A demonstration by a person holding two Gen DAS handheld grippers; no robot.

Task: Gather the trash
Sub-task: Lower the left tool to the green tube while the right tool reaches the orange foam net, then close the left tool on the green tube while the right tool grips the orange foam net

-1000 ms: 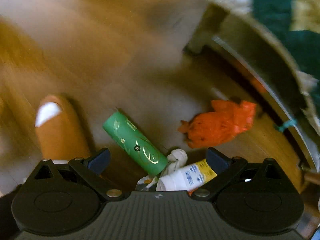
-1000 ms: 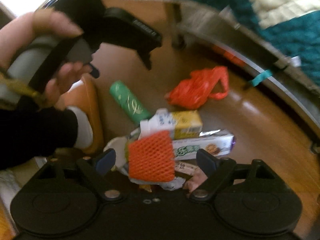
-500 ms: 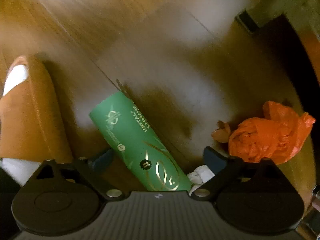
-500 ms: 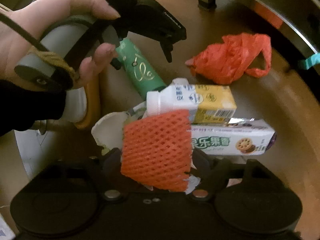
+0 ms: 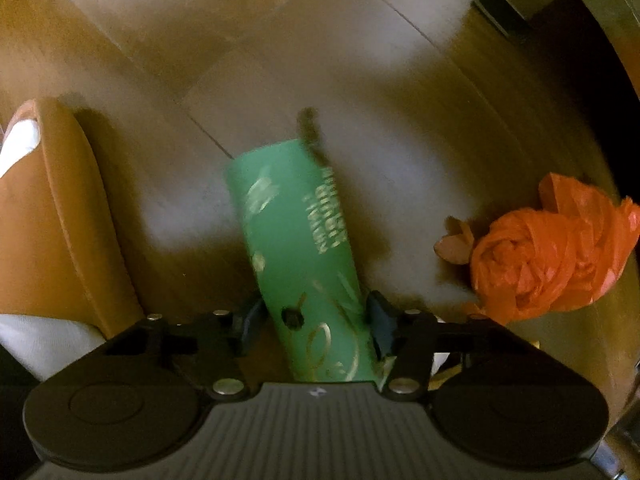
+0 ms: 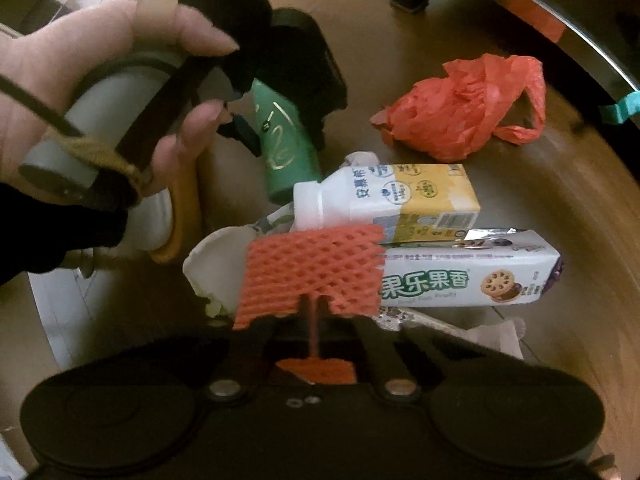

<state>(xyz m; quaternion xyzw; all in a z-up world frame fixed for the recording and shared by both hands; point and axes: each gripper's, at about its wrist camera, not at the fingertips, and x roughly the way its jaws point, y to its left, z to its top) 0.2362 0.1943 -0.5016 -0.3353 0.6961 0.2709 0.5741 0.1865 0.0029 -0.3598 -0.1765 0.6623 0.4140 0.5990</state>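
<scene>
A green tube [image 5: 296, 248] with gold print lies between the fingers of my left gripper [image 5: 316, 316]. The jaws are closing, and both pads touch the tube's sides. Seen from the right wrist, the green tube [image 6: 280, 136] is tilted up off the floor, under the hand [image 6: 100, 80] that holds the left gripper. My right gripper [image 6: 314, 320] is shut on an orange foam net [image 6: 312, 272], pinched at its lower edge. A crumpled orange plastic bag [image 5: 540, 248] lies on the floor to the right of the tube.
Beyond the net lie a white and yellow milk carton [image 6: 400, 196], a white biscuit packet [image 6: 460, 280] and crumpled white paper [image 6: 212, 268]. An orange slipper [image 5: 60, 220] is at the left. A metal frame [image 6: 560, 0] curves across the far right above the wooden floor.
Both grippers have come down onto the trash pile. The left jaws closed around the green tube, which turned from slanted to nearly straight ahead. The right jaws shut on the foam net.
</scene>
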